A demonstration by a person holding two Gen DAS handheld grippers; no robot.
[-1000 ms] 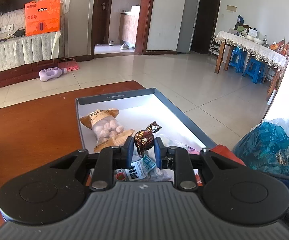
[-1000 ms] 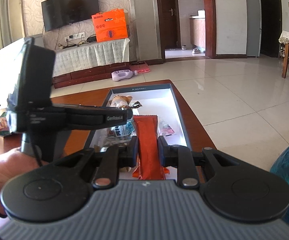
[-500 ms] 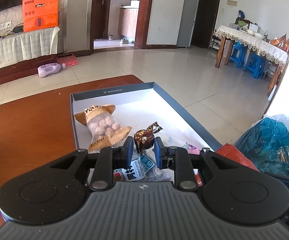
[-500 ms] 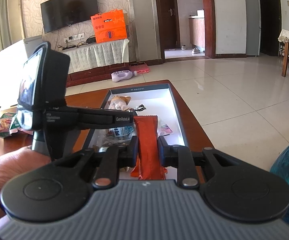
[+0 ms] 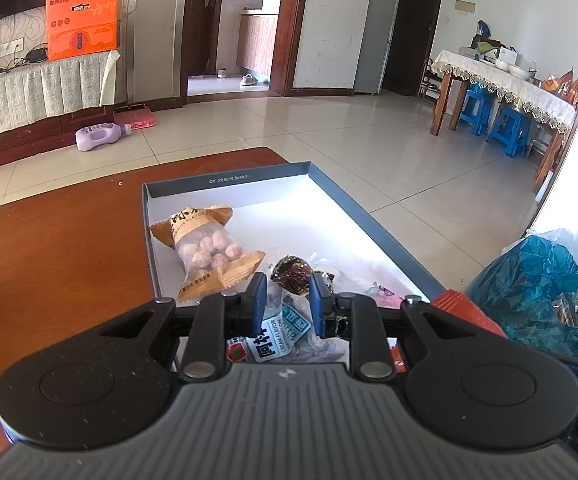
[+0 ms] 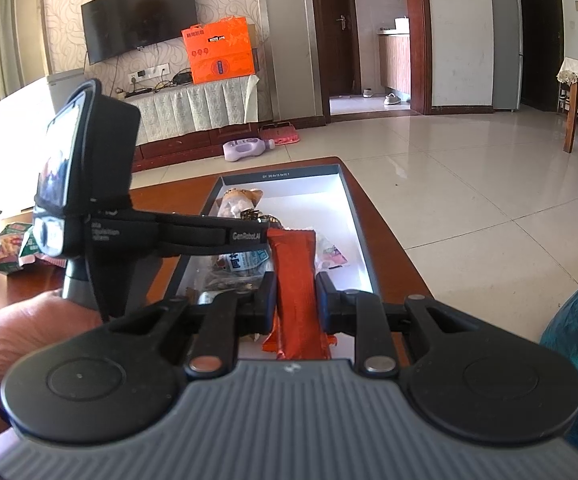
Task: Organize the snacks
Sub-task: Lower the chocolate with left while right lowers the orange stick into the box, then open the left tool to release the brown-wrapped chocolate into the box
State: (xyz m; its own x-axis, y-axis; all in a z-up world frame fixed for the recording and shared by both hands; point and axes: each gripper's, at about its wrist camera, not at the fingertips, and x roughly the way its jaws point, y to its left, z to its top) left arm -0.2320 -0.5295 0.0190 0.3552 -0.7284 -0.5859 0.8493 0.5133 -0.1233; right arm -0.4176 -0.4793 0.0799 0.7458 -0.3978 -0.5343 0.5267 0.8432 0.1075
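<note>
Down comes the dark foil candy (image 5: 291, 275), now low among the wrappers instead of lifted between the blue pads. Left gripper (image 5: 285, 300) stands narrow; whether the pads press the crinkled foil I cannot tell. Right gripper (image 6: 296, 295) is clamped on the long orange bar packet (image 6: 295, 280), flat and glossy, over the near end of the tray (image 5: 225, 179). Several snacks already lie inside: a blue-and-white cream wafer sachet (image 5: 279, 338), then a clear, tan-ended bag of round puffs (image 5: 205, 246). Beyond, much bare white card floor. Out on the red-brown table (image 6: 385, 232) a green snack pouch (image 6: 9, 250) waits, so I judge sorting well along, not finished.
</note>
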